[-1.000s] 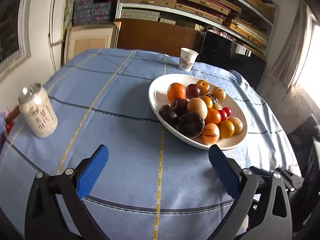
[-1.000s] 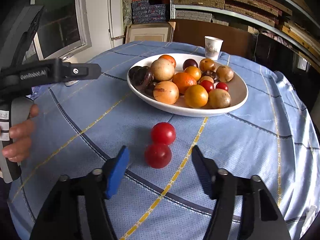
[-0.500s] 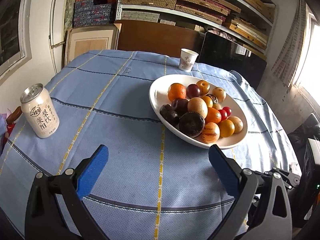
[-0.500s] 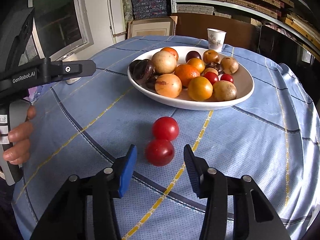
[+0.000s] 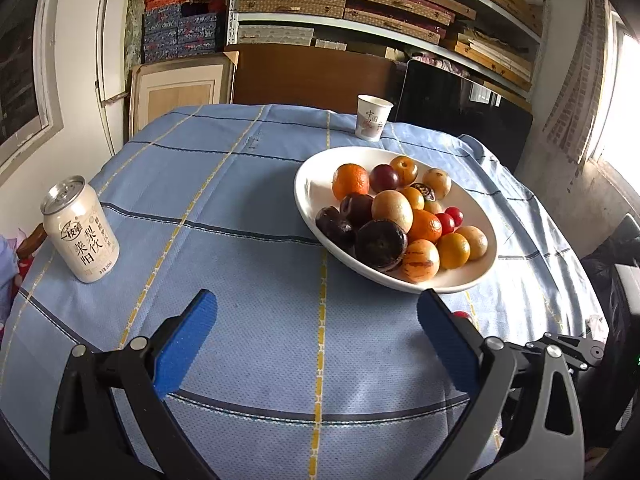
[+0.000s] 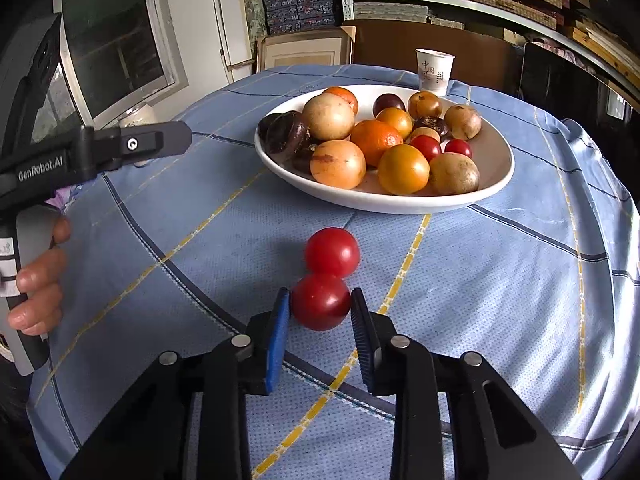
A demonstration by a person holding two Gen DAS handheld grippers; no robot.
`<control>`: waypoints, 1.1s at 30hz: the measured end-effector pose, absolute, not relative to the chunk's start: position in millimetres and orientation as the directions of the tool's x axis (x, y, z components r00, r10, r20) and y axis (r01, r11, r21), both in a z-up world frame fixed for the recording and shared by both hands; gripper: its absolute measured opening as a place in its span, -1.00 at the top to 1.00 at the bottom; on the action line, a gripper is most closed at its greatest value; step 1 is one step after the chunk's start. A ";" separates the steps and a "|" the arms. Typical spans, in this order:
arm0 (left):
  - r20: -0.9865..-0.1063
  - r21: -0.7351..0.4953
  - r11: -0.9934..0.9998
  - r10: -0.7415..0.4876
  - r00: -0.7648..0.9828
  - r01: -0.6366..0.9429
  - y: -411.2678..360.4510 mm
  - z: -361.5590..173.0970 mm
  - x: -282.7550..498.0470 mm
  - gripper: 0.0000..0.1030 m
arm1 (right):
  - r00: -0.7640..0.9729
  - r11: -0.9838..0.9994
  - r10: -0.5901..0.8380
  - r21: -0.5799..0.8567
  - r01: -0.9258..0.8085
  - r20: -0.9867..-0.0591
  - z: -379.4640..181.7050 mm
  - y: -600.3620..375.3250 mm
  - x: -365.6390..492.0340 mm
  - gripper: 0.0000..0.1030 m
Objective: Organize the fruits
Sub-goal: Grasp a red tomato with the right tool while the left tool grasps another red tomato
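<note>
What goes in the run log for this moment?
right gripper: closing on near red tomato | left gripper: open, empty | fruit plate: full

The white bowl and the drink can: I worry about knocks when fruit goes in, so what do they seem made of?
The white bowl looks like glazed ceramic: smooth and glossy with a thick rounded rim, though melamine could look alike. The drink can looks like thin aluminium: bare silvery top with a pull tab, and a printed cream wall.
</note>
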State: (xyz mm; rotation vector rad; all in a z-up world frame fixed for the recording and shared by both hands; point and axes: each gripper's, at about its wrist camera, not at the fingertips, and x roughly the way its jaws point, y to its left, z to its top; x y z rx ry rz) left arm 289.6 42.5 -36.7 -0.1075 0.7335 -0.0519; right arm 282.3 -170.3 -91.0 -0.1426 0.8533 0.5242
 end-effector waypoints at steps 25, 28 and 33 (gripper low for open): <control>-0.718 0.002 0.855 -0.360 0.596 0.519 -74.5 -66.4 269.9 -0.44 | 0.612 0.944 0.329 0.248 -0.216 -0.719 -80.2 -248.3 318.2 0.41; -0.745 -0.028 0.860 -0.358 0.563 0.509 -78.2 -74.0 282.3 -0.35 | 0.615 0.946 0.324 0.240 -0.218 -0.719 -79.7 -247.3 318.3 0.40; -0.752 -0.059 0.879 -0.350 0.559 0.472 -76.0 -77.1 297.1 -0.33 | 0.617 0.943 0.334 0.252 -0.220 -0.712 -76.3 -249.3 315.7 0.40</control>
